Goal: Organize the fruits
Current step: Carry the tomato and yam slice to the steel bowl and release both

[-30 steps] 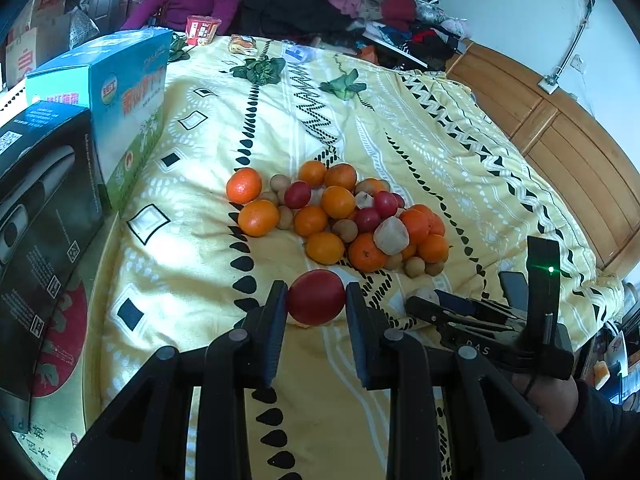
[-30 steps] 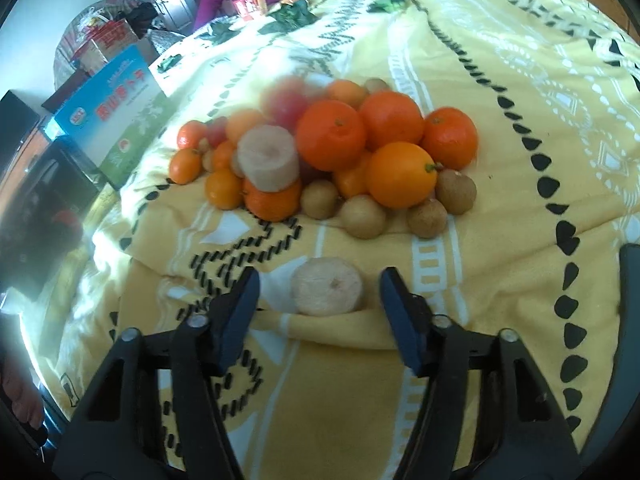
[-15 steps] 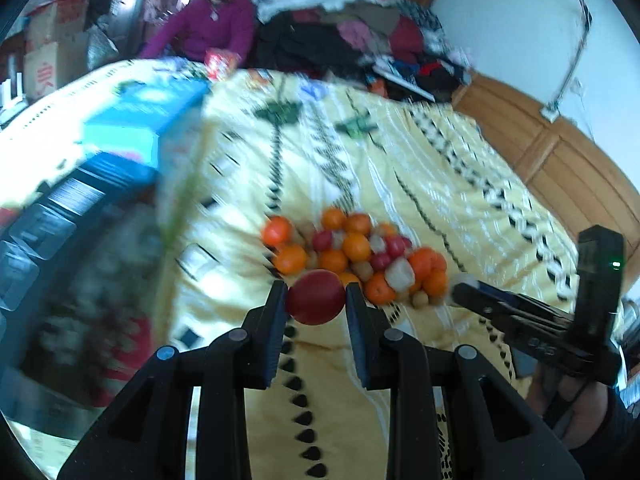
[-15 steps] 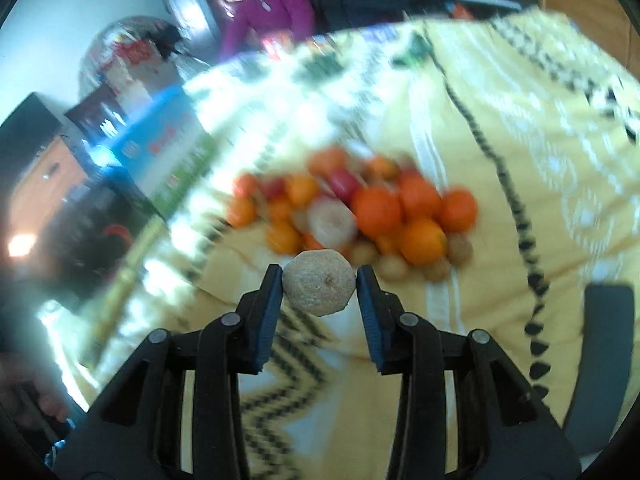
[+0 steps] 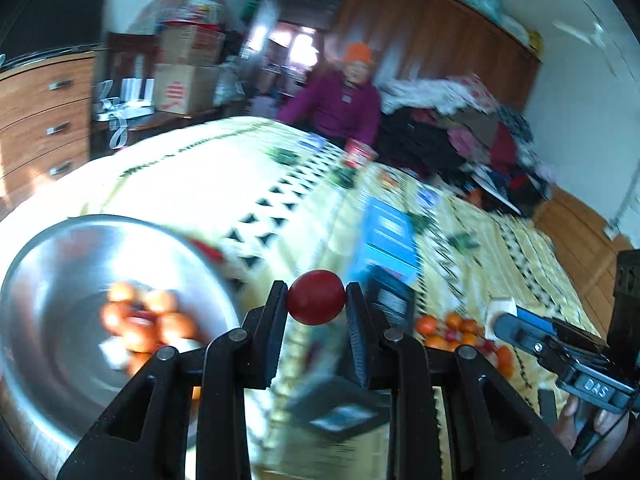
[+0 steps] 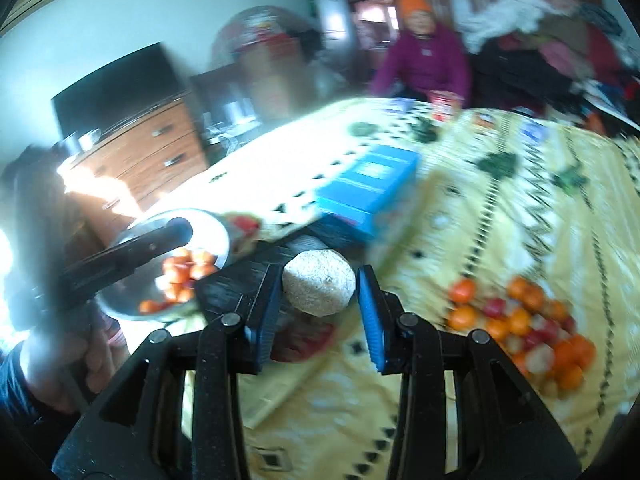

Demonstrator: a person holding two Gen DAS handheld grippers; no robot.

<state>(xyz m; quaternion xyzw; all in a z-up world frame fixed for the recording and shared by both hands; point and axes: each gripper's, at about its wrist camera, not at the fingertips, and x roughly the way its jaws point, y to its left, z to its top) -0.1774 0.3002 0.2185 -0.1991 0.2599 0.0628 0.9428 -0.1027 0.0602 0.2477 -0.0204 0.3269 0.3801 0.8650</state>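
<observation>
My left gripper is shut on a red round fruit and holds it in the air, just right of a steel bowl that holds several orange and red fruits. My right gripper is shut on a pale beige round fruit, held above the bed. The steel bowl shows in the right wrist view to the left, with the left gripper's arm over it. The fruit pile lies on the yellow bedspread at the right; it also shows small in the left wrist view.
A blue box and a black box lie on the yellow patterned bedspread between bowl and pile. A person in purple sits at the far end. A wooden dresser stands at the left.
Both grippers have swung left and up from the fruit pile with their fruits held. The steel bowl has come into view at the left. The views are motion-blurred.
</observation>
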